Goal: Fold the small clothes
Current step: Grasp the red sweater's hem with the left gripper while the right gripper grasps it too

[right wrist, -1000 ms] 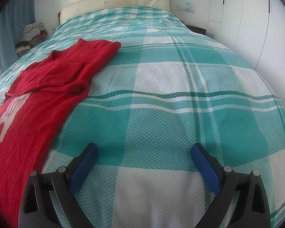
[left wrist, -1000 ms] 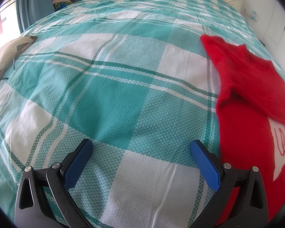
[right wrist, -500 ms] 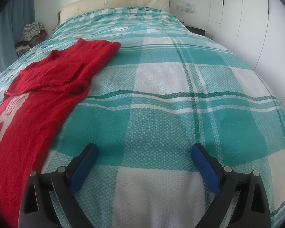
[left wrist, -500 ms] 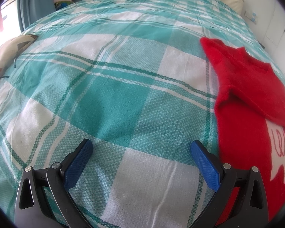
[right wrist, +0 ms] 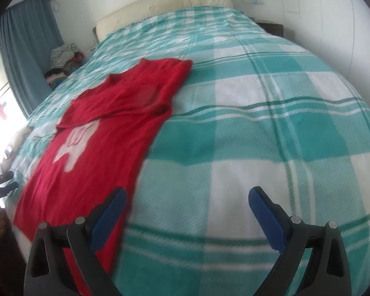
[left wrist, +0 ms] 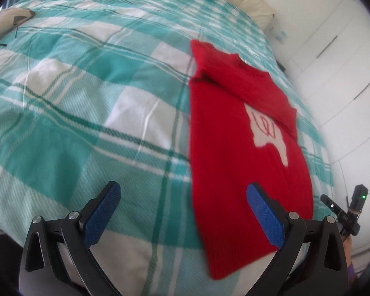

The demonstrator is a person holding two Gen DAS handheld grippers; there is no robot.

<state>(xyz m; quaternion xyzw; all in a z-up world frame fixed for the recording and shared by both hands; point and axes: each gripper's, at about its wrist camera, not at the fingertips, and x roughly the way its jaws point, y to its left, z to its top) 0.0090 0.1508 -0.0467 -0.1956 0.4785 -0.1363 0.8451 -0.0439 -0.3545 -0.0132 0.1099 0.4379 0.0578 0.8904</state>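
Observation:
A small red knitted sweater (left wrist: 236,148) with a white motif lies flat on the teal and white checked bedspread (left wrist: 86,113), its sleeves folded across the chest. It also shows in the right wrist view (right wrist: 106,133). My left gripper (left wrist: 182,197) is open and empty, above the bed near the sweater's lower left edge. My right gripper (right wrist: 187,201) is open and empty, above the bed by the sweater's lower right edge. The right gripper's body shows at the far right of the left wrist view (left wrist: 350,212).
A cream headboard (right wrist: 165,2) stands at the far end of the bed. A pile of clothes (right wrist: 61,59) lies beside a blue curtain (right wrist: 27,44) at the left. White cupboard doors (left wrist: 338,61) line the right side. A beige pillow (left wrist: 9,19) lies at the bed's left edge.
Both grippers have pulled back and risen, and turned toward the sweater, so more of it and its hem now shows. Both stay open and empty. The sweater has not moved.

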